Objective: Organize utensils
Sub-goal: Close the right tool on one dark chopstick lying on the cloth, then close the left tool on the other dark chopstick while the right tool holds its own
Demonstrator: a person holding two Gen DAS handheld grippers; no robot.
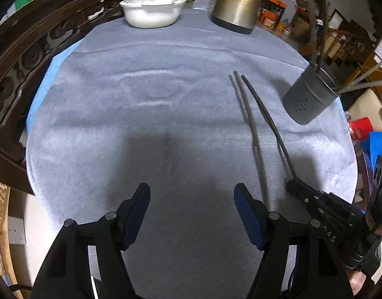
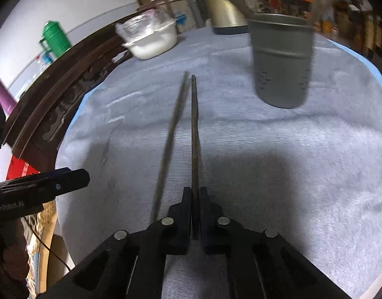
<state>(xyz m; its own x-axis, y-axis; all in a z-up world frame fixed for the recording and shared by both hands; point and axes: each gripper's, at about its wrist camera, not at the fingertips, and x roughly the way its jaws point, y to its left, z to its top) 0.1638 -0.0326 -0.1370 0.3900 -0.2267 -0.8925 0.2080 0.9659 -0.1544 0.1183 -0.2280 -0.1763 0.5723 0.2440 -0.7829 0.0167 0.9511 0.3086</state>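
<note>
Fingers of the right gripper (image 2: 195, 194) clench one thin dark chopstick (image 2: 194, 134); left gripper (image 1: 192, 199) released.

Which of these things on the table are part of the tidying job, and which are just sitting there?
Part of the job:
chopstick clamped in the right gripper
loose chopstick beside it
grey utensil holder
left gripper, open

Just sitting there:
kettle
white bowl
green jug

Indoor light is dim and cool, so your views look flat. Soft dark shadows fall on the grey cloth (image 1: 166, 114) just ahead of each hand-held gripper. Heavy fisheye bending and black vignette sit at your edges. The holder (image 2: 281, 59) and bowl (image 2: 151, 38) smear with motion blur; the background room is soft. Mild sheen on the kettle (image 1: 237, 2).
</note>
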